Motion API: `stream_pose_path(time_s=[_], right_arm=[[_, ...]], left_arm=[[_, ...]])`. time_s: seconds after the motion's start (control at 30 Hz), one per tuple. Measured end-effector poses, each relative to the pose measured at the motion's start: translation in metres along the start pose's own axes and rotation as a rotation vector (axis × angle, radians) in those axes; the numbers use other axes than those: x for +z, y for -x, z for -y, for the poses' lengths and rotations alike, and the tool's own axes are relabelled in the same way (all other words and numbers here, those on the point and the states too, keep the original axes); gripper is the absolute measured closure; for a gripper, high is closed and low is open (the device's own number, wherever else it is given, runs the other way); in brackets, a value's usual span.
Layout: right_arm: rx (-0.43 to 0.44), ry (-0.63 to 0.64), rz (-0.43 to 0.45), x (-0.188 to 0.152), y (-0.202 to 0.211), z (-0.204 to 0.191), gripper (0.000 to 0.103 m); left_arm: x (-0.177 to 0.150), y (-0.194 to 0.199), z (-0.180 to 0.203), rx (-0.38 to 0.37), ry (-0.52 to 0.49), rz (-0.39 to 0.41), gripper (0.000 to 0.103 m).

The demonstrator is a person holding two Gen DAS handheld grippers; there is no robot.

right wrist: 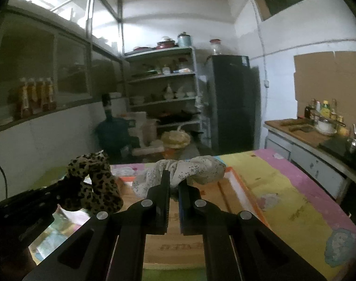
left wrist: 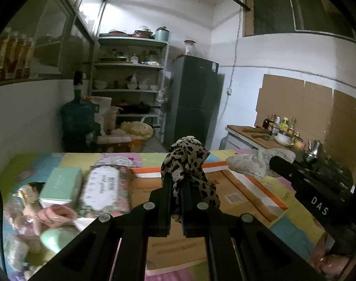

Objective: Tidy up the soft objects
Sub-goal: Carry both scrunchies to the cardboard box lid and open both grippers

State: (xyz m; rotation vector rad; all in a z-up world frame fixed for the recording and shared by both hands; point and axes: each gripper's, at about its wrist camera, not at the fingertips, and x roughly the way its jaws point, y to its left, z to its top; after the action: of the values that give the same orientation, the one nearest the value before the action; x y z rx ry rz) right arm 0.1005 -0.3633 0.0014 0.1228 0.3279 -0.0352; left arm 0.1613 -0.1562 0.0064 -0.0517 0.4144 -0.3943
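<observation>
While both cloths hang lifted above the cardboard box (left wrist: 236, 201) on the colourful table (right wrist: 295, 201), looks like the carrying step, midway between pickup and placing. Left gripper (left wrist: 179, 182) clamped on the leopard-print cloth (left wrist: 187, 161), right gripper (right wrist: 174, 182) pinched on the pale floral cloth (right wrist: 196, 167), fingers of each drawn together with fabric bunched between them. Next, probably: lowering each bundle onto its spot, then parting the fingers without snagging loose folds; exact destination not evident.
</observation>
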Motion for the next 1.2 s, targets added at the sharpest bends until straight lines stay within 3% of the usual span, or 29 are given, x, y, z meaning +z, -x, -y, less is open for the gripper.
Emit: stream_pose_path(time_s=[0.3,0.63,1.07,1.2], right_arm=[[-0.033,-0.034,-0.026,-0.011,-0.008,0.038,0.097],[-0.019,-0.053,-0.051,-0.017,-0.019,0.049,0.097],[0.012,-0.084,-0.238,-0.043,-0.064,0.060,0.097],[0.007,-0.102,-0.295,-0.052,-0.070,0.063,0.097]], left_arm=[[-0.007,-0.026,0.026,-0.017,-0.013,-0.028,0.097],[-0.012,-0.051,0.041,-0.023,0.008,-0.040,0.097],[-0.036,-0.098,0.034,-0.029,0.059,-0.283,0.097],[-0.040,-0.099,0.033,-0.032,0.073,-0.303,0.097]])
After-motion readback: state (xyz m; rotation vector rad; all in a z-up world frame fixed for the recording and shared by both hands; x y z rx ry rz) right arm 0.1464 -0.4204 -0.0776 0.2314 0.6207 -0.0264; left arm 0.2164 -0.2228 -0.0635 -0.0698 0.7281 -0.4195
